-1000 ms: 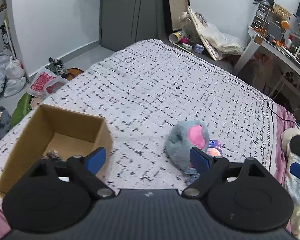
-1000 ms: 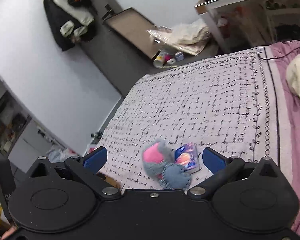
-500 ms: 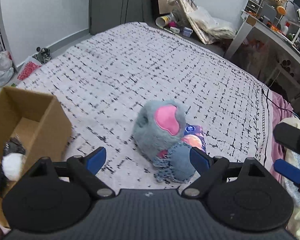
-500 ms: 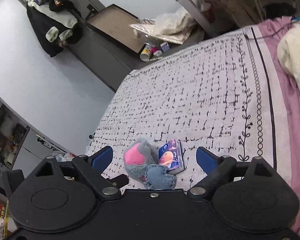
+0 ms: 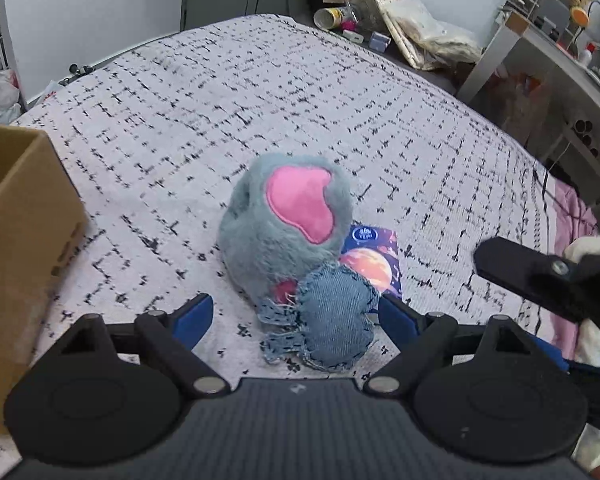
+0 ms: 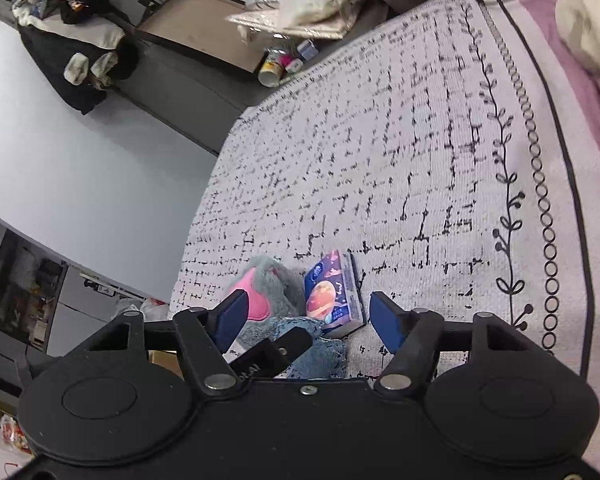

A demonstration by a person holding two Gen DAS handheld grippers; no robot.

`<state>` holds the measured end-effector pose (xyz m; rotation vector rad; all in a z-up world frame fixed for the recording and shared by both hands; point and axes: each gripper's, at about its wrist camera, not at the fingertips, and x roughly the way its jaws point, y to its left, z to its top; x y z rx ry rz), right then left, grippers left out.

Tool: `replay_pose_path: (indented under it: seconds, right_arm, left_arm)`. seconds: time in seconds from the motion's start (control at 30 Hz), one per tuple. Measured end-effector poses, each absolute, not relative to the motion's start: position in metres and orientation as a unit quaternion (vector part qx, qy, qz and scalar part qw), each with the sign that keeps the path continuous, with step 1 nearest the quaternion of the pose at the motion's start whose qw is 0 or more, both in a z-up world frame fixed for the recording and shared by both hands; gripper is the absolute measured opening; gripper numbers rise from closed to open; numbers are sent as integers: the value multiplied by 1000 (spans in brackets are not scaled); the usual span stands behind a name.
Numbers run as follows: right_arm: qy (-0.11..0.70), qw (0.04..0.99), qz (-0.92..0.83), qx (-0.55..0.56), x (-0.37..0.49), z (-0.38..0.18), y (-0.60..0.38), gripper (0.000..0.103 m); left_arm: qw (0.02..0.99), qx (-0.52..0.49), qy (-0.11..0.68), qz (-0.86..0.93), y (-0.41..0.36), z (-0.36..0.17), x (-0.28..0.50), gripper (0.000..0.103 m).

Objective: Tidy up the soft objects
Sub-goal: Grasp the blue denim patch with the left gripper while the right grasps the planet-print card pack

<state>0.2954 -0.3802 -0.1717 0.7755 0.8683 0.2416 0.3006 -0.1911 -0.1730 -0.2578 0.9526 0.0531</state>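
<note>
Fingers of the left gripper (image 5: 296, 318) are spread wide on either side of a denim pouch (image 5: 334, 330), holding nothing. The right gripper (image 6: 306, 322) is likewise spread and empty. On the bedspread (image 5: 260, 92), a grey-and-pink plush toy (image 5: 288, 224) touches the pouch and a small packet (image 6: 334, 294); a cardboard box (image 5: 18, 232) stands nearby.

Cardboard box (image 5: 24, 220) cut off left

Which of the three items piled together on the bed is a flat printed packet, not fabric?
The planet-print packet, lying flat on the bedspread behind the denim pad and beside the grey plush toy. The others are fuzzy or frayed cloth.
</note>
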Motion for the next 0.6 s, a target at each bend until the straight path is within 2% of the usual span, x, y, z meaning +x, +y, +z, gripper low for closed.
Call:
replay_pose_path:
  seconds: [0.1,0.17,0.23,0.27,0.33,0.43,0.53,0.6]
  right_arm:
    - [418,823,114,368,303,-181,-378,62]
    - [422,820,114,368,307,-186,-376,62]
    - [429,816,115,369,311,-192,-375,62]
    - [433,814,115,369,314,-195,-374,62]
    - [442,810,116,367,318,-203,-371,60]
    - [449,807,113,366,323,-212,-370,59]
    - [447,805,115,372,329,-215,-367,58]
    - [446,804,116,374,332,-218,-363,57]
  left_arm:
    - [872,-121,473,16,-196,-186,305,86]
    - [873,-127,471,19,-196,-191,304,79]
    - [875,-132,465,14,-196,-194,303,65]
    - [876,-132,464,12,-196,-195,303,63]
    - [880,-124,458,8,-198,-195,302,49]
    - [878,-128,462,0,-198,-194,305,32]
    - [876,-137,463,-3,-193,-195,307,24]
    - [874,-147,463,-6,-188,-196,306,23]
